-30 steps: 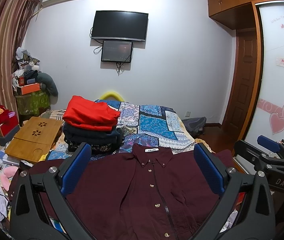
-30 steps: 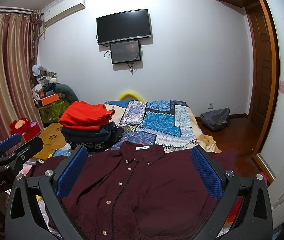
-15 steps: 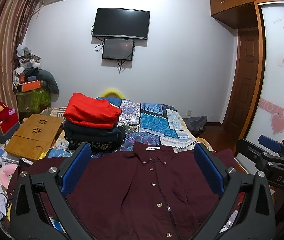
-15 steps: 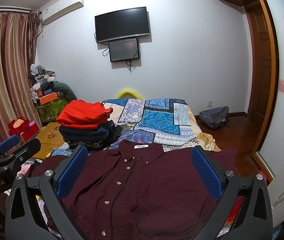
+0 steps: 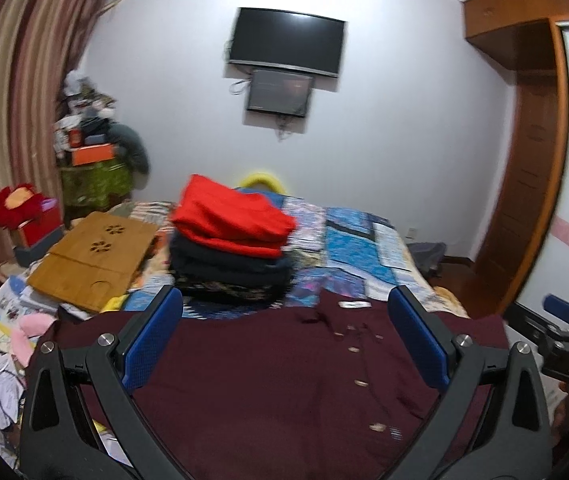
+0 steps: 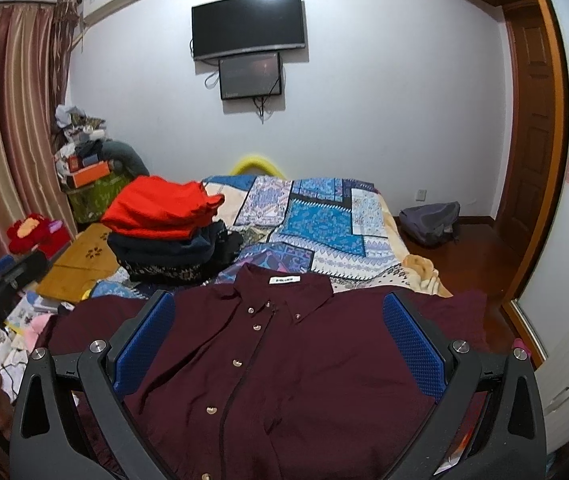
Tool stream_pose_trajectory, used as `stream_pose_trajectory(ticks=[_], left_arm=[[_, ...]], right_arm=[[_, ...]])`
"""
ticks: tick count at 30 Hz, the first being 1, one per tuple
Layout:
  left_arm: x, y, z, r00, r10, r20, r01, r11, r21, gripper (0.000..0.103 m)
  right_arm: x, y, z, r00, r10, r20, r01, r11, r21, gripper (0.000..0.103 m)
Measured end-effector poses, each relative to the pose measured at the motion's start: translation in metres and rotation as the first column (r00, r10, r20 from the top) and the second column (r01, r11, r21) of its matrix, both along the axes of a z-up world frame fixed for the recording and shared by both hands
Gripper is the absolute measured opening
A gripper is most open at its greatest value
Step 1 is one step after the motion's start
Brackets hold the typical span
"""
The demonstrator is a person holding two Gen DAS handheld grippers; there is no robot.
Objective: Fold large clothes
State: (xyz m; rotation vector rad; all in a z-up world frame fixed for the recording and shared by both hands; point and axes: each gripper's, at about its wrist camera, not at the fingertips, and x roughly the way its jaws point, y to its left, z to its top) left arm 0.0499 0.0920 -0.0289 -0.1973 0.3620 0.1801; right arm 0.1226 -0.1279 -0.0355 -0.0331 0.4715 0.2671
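Shirt (image 6: 284,360) lies flat beneath both grippers' wide-spread jaws.

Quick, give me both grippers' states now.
Left gripper: open, holding nothing, above the maroon shirt.
Right gripper: open, holding nothing, above the same shirt.

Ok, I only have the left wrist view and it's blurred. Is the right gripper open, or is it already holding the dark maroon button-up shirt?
Observer: The right gripper is wide open with nothing between its blue pads. The dark maroon button-up shirt lies spread out, front up.
Operator: Is the door-side sleeve spread out?
Observer: Yes, in the right wrist view that sleeve lies flat, reaching out past the right finger.
Operator: And the collar?
Observer: The collar lies flat with its white label showing, and the front is buttoned.
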Motion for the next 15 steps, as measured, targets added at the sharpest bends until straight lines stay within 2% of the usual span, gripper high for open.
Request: stream_pose_trajectory(ticks=[4, 7, 10, 14, 15], left_arm=[[0.007, 0.058, -0.013, 0.993, 0.111, -0.032, -0.113, 0.991, -0.069, 0.103], [0.009, 0.11, -0.032, 0.964, 0.251, -0.084, -0.259, 0.96, -0.11, 0.103], [0.01, 0.162, -0.058, 0.914, 0.369, -0.167, -0.389, 0.914, -0.116, 0.103], [0.005, 0.239, -0.115, 0.824, 0.458, -0.334, -0.535, 0.823, -0.189, 0.103], [0.001, 0.259, -0.135, 0.792, 0.472, -0.387, -0.574, 0.791, -0.211, 0.103]], right_arm=[[0.014, 0.011, -0.01, 0.999, 0.009, -0.036, -0.01, 1.0, -0.028, 0.103], [0.025, 0.017, -0.017, 0.998, 0.012, -0.059, -0.015, 0.999, -0.044, 0.103], [0.037, 0.021, -0.024, 0.996, 0.012, -0.088, -0.017, 0.998, -0.059, 0.103], [0.053, 0.028, -0.033, 0.991, 0.007, -0.131, -0.018, 0.997, -0.081, 0.103], [0.057, 0.029, -0.035, 0.99, 0.005, -0.14, -0.017, 0.996, -0.086, 0.103]])
